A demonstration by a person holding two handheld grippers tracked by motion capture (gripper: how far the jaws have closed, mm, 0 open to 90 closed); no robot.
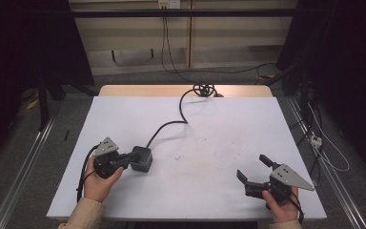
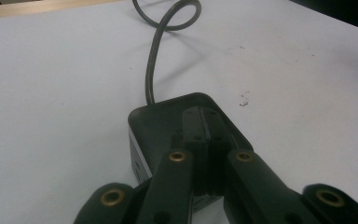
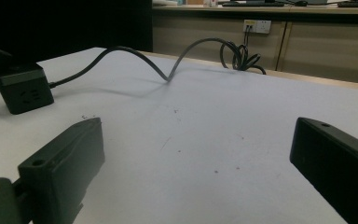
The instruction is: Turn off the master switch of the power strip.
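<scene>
A black cube-shaped power socket [image 1: 143,161] [image 2: 161,116] [image 3: 22,88] sits on the white table top [image 1: 219,124], left of centre. Its black cable [image 1: 171,125] [image 2: 151,70] [image 3: 135,56] snakes back to a coil [image 1: 205,89] [image 3: 238,56] at the far edge. My left gripper [image 1: 134,156] [image 2: 206,116] is shut, its jaws pressed together and lying across the top of the socket, nothing between them. My right gripper [image 1: 251,166] [image 3: 198,135] rests near the front right of the table, open and empty, pointing toward the socket.
A wooden strip [image 1: 181,90] runs along the table's far edge. Beyond it stand a wall panel with an outlet [image 3: 257,25] and loose cables on the floor [image 1: 314,138]. Metal rails [image 1: 24,162] flank both sides.
</scene>
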